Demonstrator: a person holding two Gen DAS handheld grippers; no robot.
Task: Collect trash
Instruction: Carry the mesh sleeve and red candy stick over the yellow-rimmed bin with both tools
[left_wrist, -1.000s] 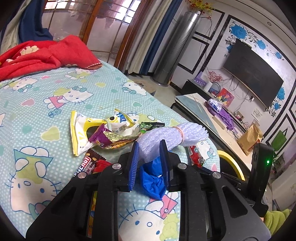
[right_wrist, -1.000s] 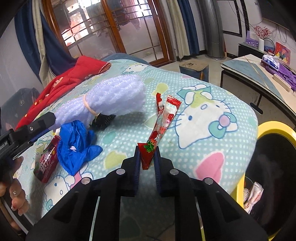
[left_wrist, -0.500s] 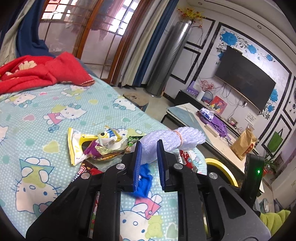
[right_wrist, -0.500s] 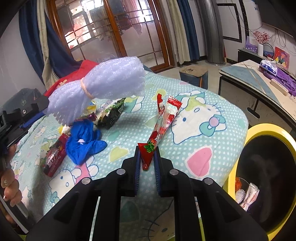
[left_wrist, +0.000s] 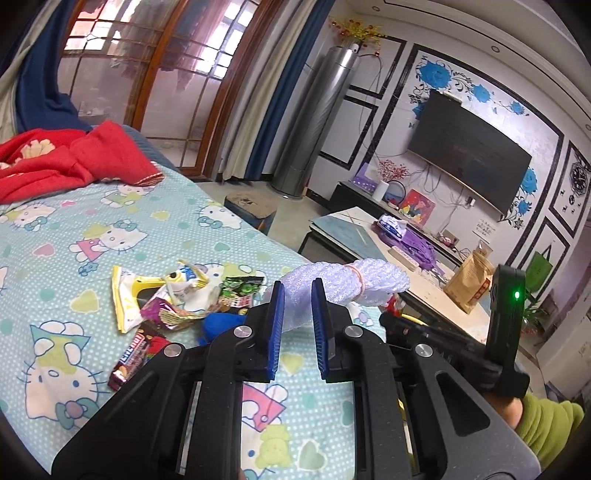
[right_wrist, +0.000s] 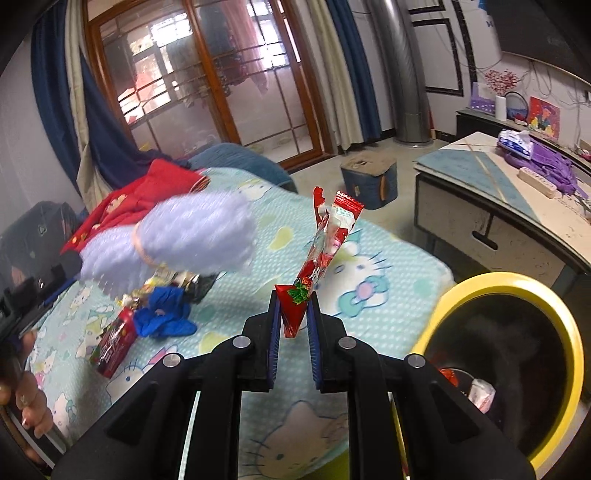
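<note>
My left gripper (left_wrist: 297, 295) is shut on a roll of pale bubble wrap (left_wrist: 347, 282) tied with a rubber band, held up above the bed; the roll also shows in the right wrist view (right_wrist: 177, 240). My right gripper (right_wrist: 291, 310) is shut on a long red snack wrapper (right_wrist: 325, 243), lifted off the bed. A yellow-rimmed black bin (right_wrist: 506, 354) with trash inside stands at the right, beside the bed. On the bed lie a pile of wrappers (left_wrist: 177, 299), a blue glove (right_wrist: 162, 314) and a red candy-bar wrapper (right_wrist: 112, 341).
The bed has a Hello Kitty sheet (left_wrist: 66, 236) with a red blanket (left_wrist: 59, 162) at its far end. A low table (right_wrist: 517, 206) with purple things stands beyond the bin. A small stool (right_wrist: 369, 177) stands on the floor.
Both grippers have risen. The bubble wrap roll has left the bed and now hangs in the air. The red wrapper has lifted off the sheet.
</note>
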